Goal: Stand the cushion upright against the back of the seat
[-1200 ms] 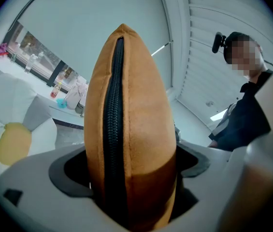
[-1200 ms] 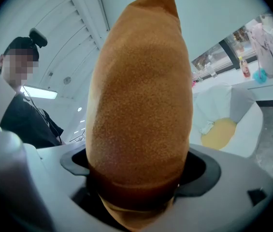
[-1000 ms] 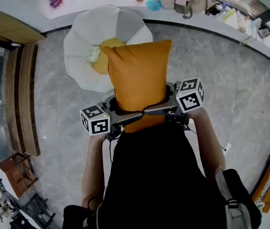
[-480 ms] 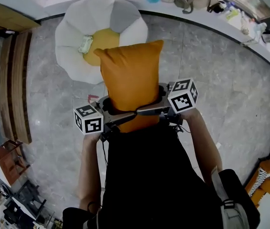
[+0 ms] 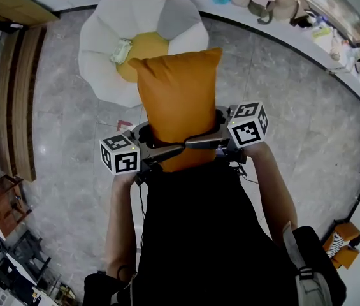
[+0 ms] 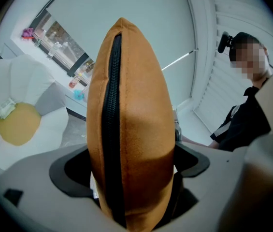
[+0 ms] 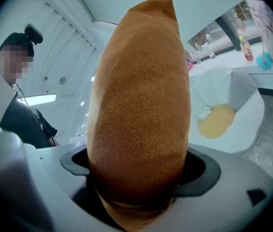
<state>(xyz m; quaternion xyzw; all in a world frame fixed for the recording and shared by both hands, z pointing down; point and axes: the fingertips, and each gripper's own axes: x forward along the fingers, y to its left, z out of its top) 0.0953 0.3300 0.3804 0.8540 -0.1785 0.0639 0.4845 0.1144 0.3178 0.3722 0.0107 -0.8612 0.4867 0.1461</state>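
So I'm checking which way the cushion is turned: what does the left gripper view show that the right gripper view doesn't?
Only the left gripper view shows the black zipper running down the cushion edge facing it. Only the right gripper view shows the opposite edge, plain orange with no zipper. Both show the cushion clamped between that gripper's jaws, left gripper and right gripper, with the white flower-shaped seat, its yellow centre and the person in black.
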